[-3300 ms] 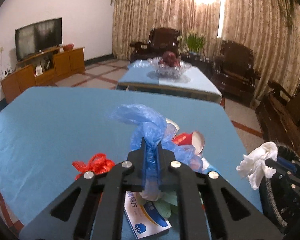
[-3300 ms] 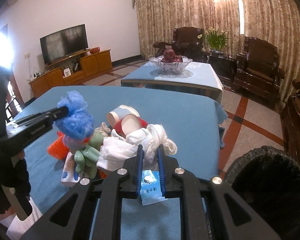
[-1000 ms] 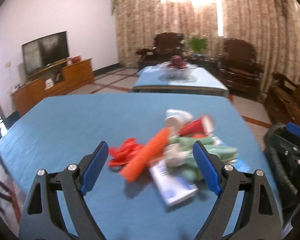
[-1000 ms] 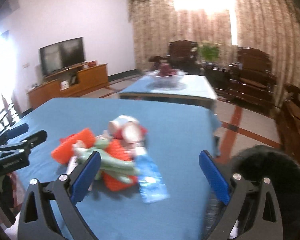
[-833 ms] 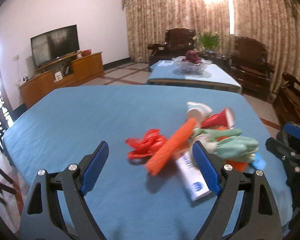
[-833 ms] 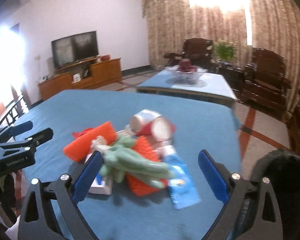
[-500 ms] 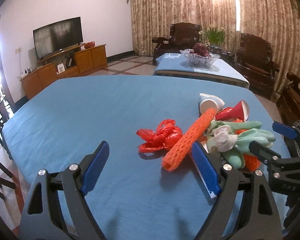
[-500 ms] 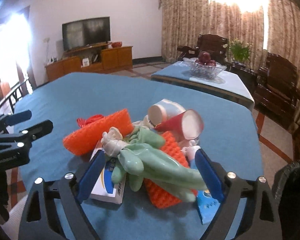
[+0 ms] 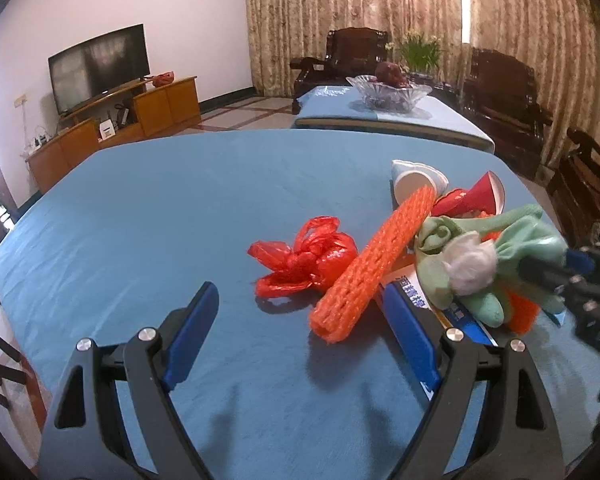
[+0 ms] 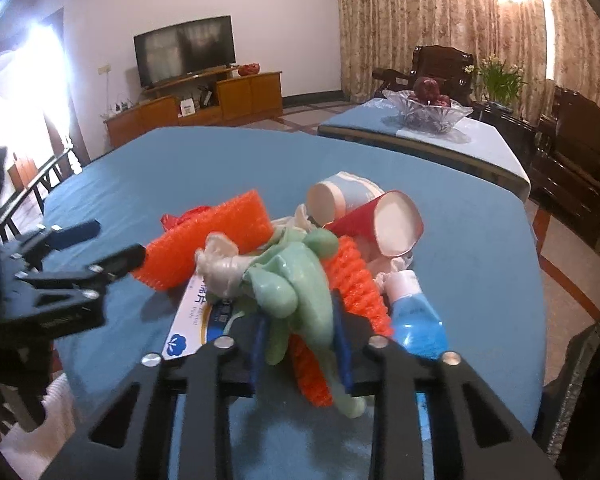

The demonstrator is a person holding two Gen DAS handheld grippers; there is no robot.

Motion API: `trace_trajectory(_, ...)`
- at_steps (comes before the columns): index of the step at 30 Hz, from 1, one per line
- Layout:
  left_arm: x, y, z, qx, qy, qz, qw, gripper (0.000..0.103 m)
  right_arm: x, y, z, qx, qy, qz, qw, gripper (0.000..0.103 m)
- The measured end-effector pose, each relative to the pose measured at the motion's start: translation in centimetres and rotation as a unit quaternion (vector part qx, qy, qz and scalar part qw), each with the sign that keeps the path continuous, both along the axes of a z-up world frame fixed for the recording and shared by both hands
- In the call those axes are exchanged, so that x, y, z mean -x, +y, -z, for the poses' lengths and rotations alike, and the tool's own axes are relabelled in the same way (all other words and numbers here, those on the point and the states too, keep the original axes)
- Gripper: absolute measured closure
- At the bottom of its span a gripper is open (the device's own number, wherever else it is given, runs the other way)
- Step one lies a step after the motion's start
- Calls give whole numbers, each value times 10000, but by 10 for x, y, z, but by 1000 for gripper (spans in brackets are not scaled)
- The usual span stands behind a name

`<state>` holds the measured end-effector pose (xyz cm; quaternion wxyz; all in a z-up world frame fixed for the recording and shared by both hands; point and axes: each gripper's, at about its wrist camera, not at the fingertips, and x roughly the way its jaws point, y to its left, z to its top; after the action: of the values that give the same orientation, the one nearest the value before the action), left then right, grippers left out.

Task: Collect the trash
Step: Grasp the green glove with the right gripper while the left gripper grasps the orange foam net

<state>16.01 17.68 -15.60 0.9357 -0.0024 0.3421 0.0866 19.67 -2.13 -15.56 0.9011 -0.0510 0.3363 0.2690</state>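
Observation:
A heap of trash lies on the blue table (image 9: 160, 208). My right gripper (image 10: 300, 340) is shut on a pale green rubber glove (image 10: 300, 280), which also shows in the left wrist view (image 9: 500, 252). My left gripper (image 9: 300, 328) is open and empty, just short of a crumpled red plastic bag (image 9: 304, 256) and an orange foam net sleeve (image 9: 376, 264). Behind lie a red paper cup (image 10: 392, 228), a white-and-blue paper cup (image 10: 340, 196), a blue tube (image 10: 416, 320) and a white-and-blue packet (image 10: 192, 324).
A black bin's rim (image 10: 588, 380) stands off the table's right edge. A second blue table with a glass fruit bowl (image 9: 392, 88) stands behind. Dark wooden chairs (image 9: 504, 88) are at the right, a TV cabinet (image 9: 120, 116) at the left.
My right gripper has closed in on the heap and shut on the green glove. My left gripper has moved closer to the red bag and orange net, still open.

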Motion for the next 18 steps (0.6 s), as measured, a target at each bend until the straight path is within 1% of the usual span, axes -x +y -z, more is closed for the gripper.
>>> trace_trajectory(1,-2,-1,3,-13,16,26,10000,21,1,-2,-2,-36,-12,12,10000,77)
trace_trajectory(4,-14,-4,11,-29,137,137,9998,27,5,-9,-11,-114,-64,-4,9999,77)
trace_trajectory(5,-16,-5,14,-28,164,158,9997,31,6,-10,-13,-122,-86,-13,9999,77)
trace_trajectory(6,-19,-7,17,-29,194,174,9997,37,7,-11,-16,-132,-111,-19,9998,77)
trace_trajectory(7,-23,-8,20,-8,258,213,9994,40,8,-13,-17,-153,-124,-15,9998,77)
trace_trajectory(8,-26,-9,22,25,310,239,9992,50,9,-16,-20,-206,-118,3,9997,77)
trace_trajectory(9,-27,-9,24,56,341,252,9991,65,8,-20,-22,-274,-96,26,9996,77)
trace_trajectory(10,-29,-11,26,128,394,279,9988,71,9,-23,-22,-329,-75,46,9994,77)
trace_trajectory(11,-30,-11,26,196,419,305,9985,82,8,-27,-25,-401,-53,83,9991,77)
trace_trajectory(12,-28,-12,25,239,408,326,9983,88,9,-30,-27,-416,-75,106,9990,77)
trace_trajectory(14,-24,-17,19,204,324,323,9987,92,10,-36,-32,-436,-136,147,9988,77)
trace_trajectory(18,-12,-27,-5,155,35,353,9992,92,13,-47,-43,-563,-216,217,9979,77)
